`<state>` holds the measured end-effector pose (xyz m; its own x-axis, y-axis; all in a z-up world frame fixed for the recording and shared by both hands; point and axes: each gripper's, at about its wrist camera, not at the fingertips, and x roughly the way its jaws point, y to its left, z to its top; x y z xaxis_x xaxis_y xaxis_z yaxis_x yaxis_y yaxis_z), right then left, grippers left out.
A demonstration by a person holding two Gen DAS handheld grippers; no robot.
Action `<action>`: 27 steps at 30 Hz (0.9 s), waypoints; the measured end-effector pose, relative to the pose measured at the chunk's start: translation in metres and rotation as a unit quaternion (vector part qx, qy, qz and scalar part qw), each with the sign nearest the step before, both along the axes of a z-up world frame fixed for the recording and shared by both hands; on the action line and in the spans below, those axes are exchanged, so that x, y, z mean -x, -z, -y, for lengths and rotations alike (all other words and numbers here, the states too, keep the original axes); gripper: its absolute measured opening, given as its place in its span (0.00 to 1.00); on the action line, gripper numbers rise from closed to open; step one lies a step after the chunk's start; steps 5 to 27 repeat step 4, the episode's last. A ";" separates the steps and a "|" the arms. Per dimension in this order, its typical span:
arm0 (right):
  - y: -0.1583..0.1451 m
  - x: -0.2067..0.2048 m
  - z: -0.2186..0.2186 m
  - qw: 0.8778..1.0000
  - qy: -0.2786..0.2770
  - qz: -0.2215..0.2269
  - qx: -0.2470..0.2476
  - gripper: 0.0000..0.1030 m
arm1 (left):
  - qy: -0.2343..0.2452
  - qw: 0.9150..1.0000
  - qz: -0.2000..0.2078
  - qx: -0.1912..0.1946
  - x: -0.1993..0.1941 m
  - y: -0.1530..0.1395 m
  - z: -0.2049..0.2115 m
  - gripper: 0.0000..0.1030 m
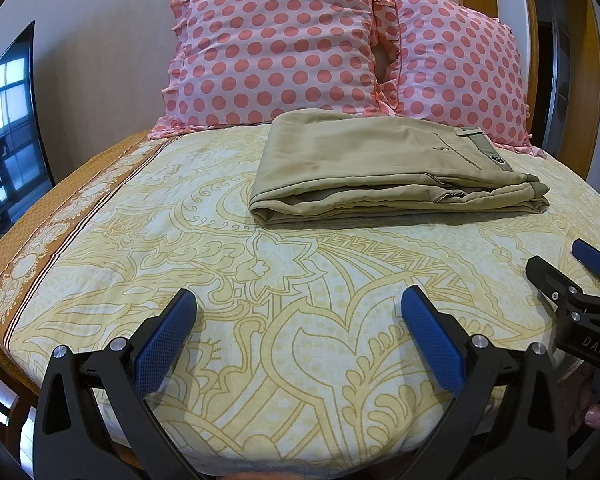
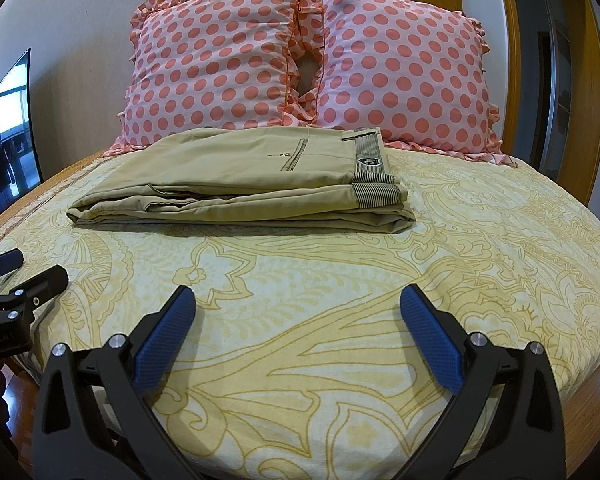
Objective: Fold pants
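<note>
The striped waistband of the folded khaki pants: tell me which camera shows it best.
The right wrist view. There the striped waistband of the folded khaki pants faces the camera, its stripes and dark badge plain. The left wrist view shows the waistband obliquely at the stack's right end, its stripes unreadable.

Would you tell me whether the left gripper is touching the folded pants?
Apart. The left wrist view shows bare bedsheet between the open left gripper and the pants.
</note>
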<state>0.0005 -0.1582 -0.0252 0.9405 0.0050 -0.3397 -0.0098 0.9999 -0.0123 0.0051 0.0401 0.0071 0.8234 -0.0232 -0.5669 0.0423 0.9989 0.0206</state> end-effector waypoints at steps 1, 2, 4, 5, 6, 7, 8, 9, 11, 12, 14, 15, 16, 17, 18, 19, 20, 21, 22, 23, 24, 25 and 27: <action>0.000 0.000 0.000 1.000 0.000 0.000 0.000 0.98 | 0.000 1.000 0.001 0.000 0.000 0.000 0.000 0.99; 0.000 0.000 0.000 1.000 0.000 0.000 0.000 0.98 | 0.000 1.000 0.001 0.000 0.000 0.000 0.000 0.99; 0.000 0.000 0.000 1.000 0.000 0.000 0.000 0.98 | 0.000 1.000 0.000 0.000 0.000 0.000 0.000 0.99; 0.000 0.000 0.000 1.000 0.000 0.000 0.000 0.98 | 0.000 1.000 0.000 0.000 0.000 0.000 0.000 0.99; 0.000 0.000 0.000 1.000 0.000 0.000 0.000 0.98 | 0.000 1.000 0.000 0.000 0.000 0.000 0.000 0.99; 0.000 0.000 0.000 1.000 0.000 0.000 0.000 0.98 | 0.000 1.000 0.000 0.000 0.000 0.000 0.000 0.99; 0.000 0.000 0.000 1.000 0.000 0.000 0.000 0.98 | 0.000 1.000 0.000 0.000 0.000 0.000 0.000 0.99; 0.000 0.000 0.000 1.000 0.000 0.000 0.000 0.98 | 0.000 1.000 0.000 0.000 0.000 0.000 0.000 0.99; 0.000 0.000 0.000 1.000 0.000 0.000 0.000 0.98 | 0.000 1.000 0.000 0.000 0.000 0.000 0.000 0.99; 0.000 0.000 0.000 1.000 0.000 0.000 0.000 0.98 | 0.000 1.000 0.000 0.000 0.000 0.000 0.000 0.99; 0.000 0.000 0.000 1.000 0.000 0.000 0.000 0.98 | 0.000 1.000 0.000 0.000 0.000 0.000 0.000 0.99; 0.000 0.000 0.000 1.000 0.000 0.000 0.000 0.98 | 0.000 1.000 0.000 0.000 0.000 0.000 0.000 0.99; 0.000 0.000 0.000 1.000 0.000 0.000 0.000 0.98 | 0.000 1.000 0.000 0.000 0.000 0.000 0.000 0.99; 0.000 0.000 0.000 1.000 0.000 0.000 0.000 0.98 | 0.000 1.000 0.000 0.000 0.000 0.000 0.000 0.99; 0.000 0.000 0.000 1.000 0.000 0.000 0.000 0.98 | 0.000 1.000 0.000 0.000 0.000 0.000 0.000 0.99; 0.000 0.000 0.000 1.000 0.000 0.000 0.000 0.98 | 0.000 1.000 0.000 0.000 0.000 0.000 0.000 0.99; 0.000 0.000 0.000 1.000 0.000 0.000 0.000 0.98 | 0.000 1.000 0.000 0.000 0.000 0.000 0.000 0.99; 0.000 0.000 0.000 1.000 0.000 0.000 0.000 0.98 | 0.000 1.000 0.000 0.000 0.000 0.000 0.000 0.99; 0.000 0.000 0.000 1.000 0.000 0.000 0.000 0.98 | 0.000 1.000 0.000 0.000 0.000 0.000 0.000 0.99; 0.000 0.000 0.000 1.000 0.000 0.000 0.000 0.98 | 0.000 1.000 0.000 0.000 0.000 0.000 0.000 0.99; 0.000 0.000 0.000 1.000 0.000 0.000 0.000 0.98 | 0.000 1.000 0.000 0.000 0.000 0.000 0.000 0.99; 0.000 0.000 0.000 1.000 0.000 0.000 0.000 0.98 | 0.000 1.000 0.000 0.000 0.000 0.000 0.000 0.99; 0.000 0.000 0.000 1.000 0.000 0.000 0.000 0.98 | 0.000 1.000 0.000 0.000 0.000 0.000 0.000 0.99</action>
